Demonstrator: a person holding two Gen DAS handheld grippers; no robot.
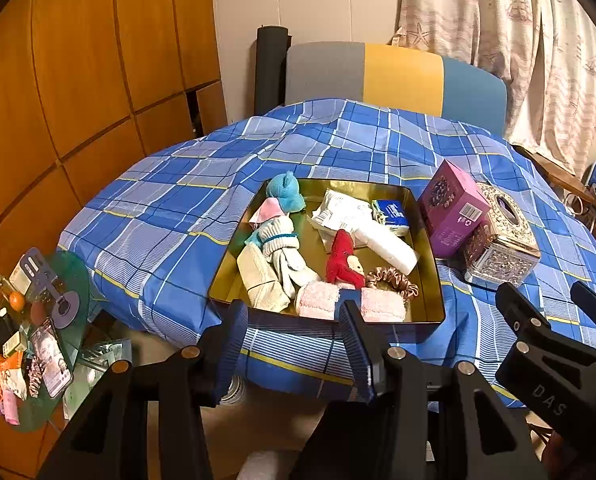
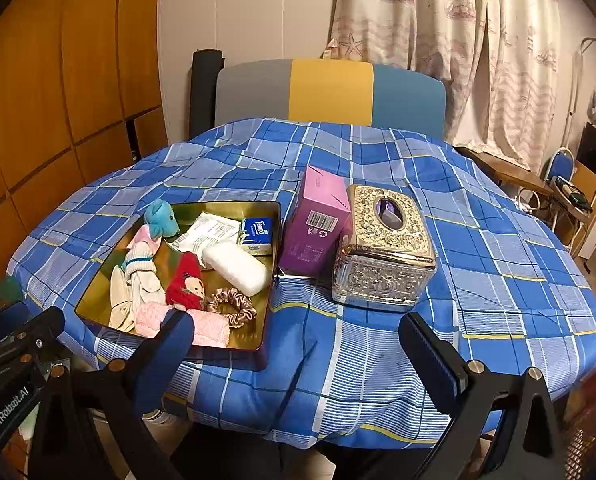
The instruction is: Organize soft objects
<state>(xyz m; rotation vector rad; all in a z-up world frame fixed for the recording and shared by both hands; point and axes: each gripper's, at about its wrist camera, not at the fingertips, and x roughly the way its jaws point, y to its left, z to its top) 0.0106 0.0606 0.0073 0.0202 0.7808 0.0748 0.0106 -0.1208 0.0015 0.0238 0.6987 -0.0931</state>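
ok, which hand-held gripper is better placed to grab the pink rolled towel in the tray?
Left, probably. The left hand-held gripper hangs open right in front of the pink rolled towel at the gold tray near edge; the right hand-held gripper faces bare tablecloth beside the tray.

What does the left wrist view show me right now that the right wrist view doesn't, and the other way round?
Only the left wrist view: a cluttered green glass side table low on the left, carrying a phone and a purple spatula.

Only the right wrist view: a wooden table and blue folding chair at far right, seen more fully.

Both: the gold tray of soft items, the pink rolled towel at its near edge, the purple box leaning on the ornate tissue box, and both grippers, left gripper and right gripper, open and empty.
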